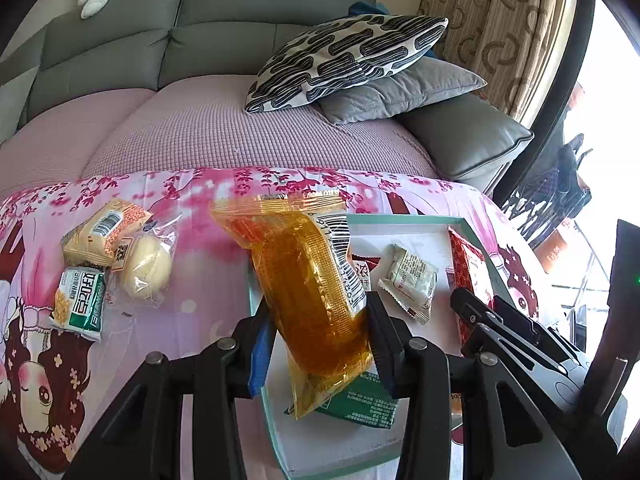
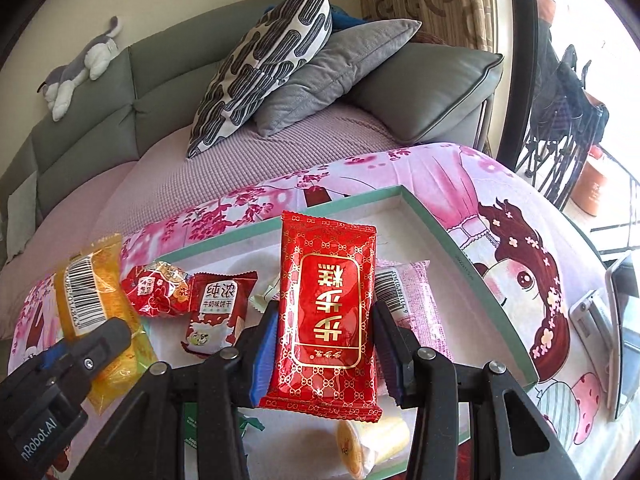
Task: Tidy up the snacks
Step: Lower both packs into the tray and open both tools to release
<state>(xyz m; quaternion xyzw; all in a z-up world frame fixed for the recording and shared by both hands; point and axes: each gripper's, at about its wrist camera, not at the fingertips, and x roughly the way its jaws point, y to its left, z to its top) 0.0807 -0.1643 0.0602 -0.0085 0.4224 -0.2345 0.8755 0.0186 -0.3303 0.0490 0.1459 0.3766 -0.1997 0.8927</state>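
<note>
My left gripper (image 1: 318,344) is shut on a long orange snack packet (image 1: 308,288) and holds it above the left edge of the teal-rimmed white tray (image 1: 400,218). The orange packet also shows in the right wrist view (image 2: 94,308). My right gripper (image 2: 324,350) is shut on a red packet with gold characters (image 2: 326,312), held over the tray (image 2: 460,248). In the tray lie a white packet (image 1: 410,280), a green packet (image 1: 360,404), a dark red biscuit packet (image 2: 214,312), a red candy packet (image 2: 158,290) and a pink packet (image 2: 408,292).
Three snacks lie on the pink cloth left of the tray: a yellow packet (image 1: 102,232), a wrapped bun (image 1: 146,266) and a green-white packet (image 1: 80,304). A sofa with cushions (image 1: 344,60) stands behind. A phone (image 2: 624,328) lies at the right.
</note>
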